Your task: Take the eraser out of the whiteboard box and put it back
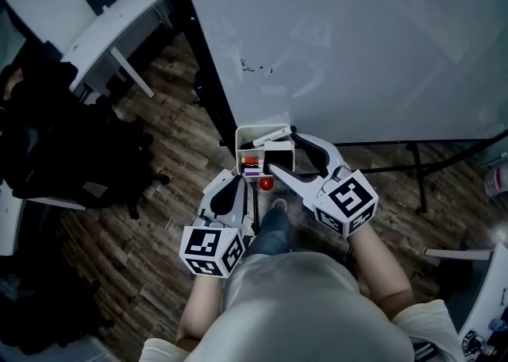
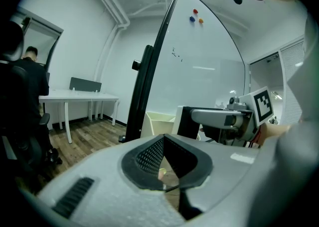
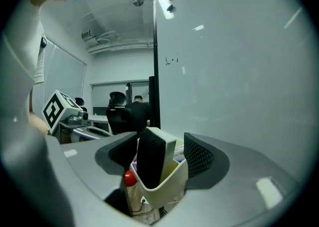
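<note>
Right hand-held gripper (image 3: 159,155): jaws as wide as they go, one pad each side of the eraser (image 3: 150,159), neither pad touching it. So it holds nothing. The eraser stands upright in the whiteboard box (image 3: 172,183), lower centre of the right gripper view, with its black felt face toward the left pad.

Left hand-held gripper (image 2: 164,183): jaw tips look closed together with nothing between them. It idles at lower left of the head view, just beside the box.

Step, judged: the jaws bracket the eraser in the box, either to take it or to clear off it. The frames alone don't decide.
- If taking: centre on the two broad faces, keep the right-side pad inside the box wall so it pinches only the eraser, then pull straight up.
- If leaving: back out along the jaw line without clipping the rim.

Hard to read:
- The box bottom and how deep the eraser sits are hidden by the box wall.
- A red round thing (image 3: 129,177) sits left of the box; I can't tell what it is.
- Other contents, probably markers, are barely visible.
- How the box hangs on the whiteboard (image 1: 357,35) isn't shown.
</note>
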A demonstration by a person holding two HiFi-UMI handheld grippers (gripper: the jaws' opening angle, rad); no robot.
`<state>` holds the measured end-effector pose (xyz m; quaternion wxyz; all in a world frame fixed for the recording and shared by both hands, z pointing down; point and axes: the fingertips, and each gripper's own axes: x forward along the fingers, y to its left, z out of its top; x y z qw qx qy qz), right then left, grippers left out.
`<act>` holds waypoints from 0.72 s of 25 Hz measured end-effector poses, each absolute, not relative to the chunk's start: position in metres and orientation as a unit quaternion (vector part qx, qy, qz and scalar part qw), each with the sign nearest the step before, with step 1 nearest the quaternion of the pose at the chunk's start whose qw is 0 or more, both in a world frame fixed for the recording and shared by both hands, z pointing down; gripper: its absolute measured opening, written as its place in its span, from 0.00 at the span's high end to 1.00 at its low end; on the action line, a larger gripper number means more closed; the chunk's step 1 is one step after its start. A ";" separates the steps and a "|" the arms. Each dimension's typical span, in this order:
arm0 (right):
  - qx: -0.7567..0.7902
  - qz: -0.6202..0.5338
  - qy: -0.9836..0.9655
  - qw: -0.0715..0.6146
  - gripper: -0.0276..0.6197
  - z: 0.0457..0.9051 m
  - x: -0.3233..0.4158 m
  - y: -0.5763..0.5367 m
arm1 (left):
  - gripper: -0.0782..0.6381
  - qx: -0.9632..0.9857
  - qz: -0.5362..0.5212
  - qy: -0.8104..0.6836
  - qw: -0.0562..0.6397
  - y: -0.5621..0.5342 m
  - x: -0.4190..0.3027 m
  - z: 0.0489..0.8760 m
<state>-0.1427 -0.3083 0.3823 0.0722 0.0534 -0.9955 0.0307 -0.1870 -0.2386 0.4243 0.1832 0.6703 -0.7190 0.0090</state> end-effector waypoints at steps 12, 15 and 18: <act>0.026 0.034 -0.996 0.081 0.50 0.391 -0.157 -0.309 | 0.89 0.670 0.008 -0.718 0.186 -0.246 -0.193 0.426; 0.022 0.035 -0.996 0.081 0.53 0.391 -0.158 -0.307 | 0.89 0.671 0.008 -0.718 0.186 -0.245 -0.193 0.425; 0.020 0.030 -0.996 0.081 0.57 0.391 -0.159 -0.304 | 0.89 0.670 0.006 -0.719 0.186 -0.245 -0.193 0.425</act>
